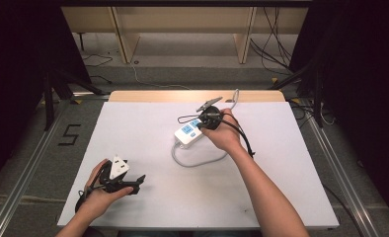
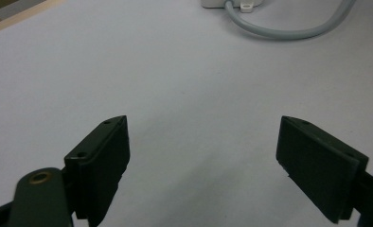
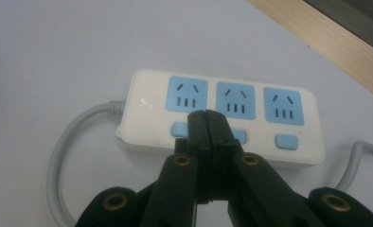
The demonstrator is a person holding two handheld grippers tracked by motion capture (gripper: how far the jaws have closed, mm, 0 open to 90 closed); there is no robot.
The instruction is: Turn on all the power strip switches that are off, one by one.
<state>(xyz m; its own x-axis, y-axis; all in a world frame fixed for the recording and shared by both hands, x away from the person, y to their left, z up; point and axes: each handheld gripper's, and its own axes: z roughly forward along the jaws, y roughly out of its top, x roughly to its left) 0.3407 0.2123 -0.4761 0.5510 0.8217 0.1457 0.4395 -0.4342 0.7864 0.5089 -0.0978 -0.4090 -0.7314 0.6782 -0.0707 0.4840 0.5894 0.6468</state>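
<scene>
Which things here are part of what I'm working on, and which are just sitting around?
In the job:
power strip
its blue switch buttons
right gripper, jaws shut, tips at the button row

Lying about:
grey cord
left gripper, open, holding nothing
white table

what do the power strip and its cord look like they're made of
Power strip: likely hard plastic, a glossy white shell with a light glint, and matte blue socket faces and buttons. Cord: probably rubbery or vinyl sheath, smooth grey, bending in a soft loop.
</scene>
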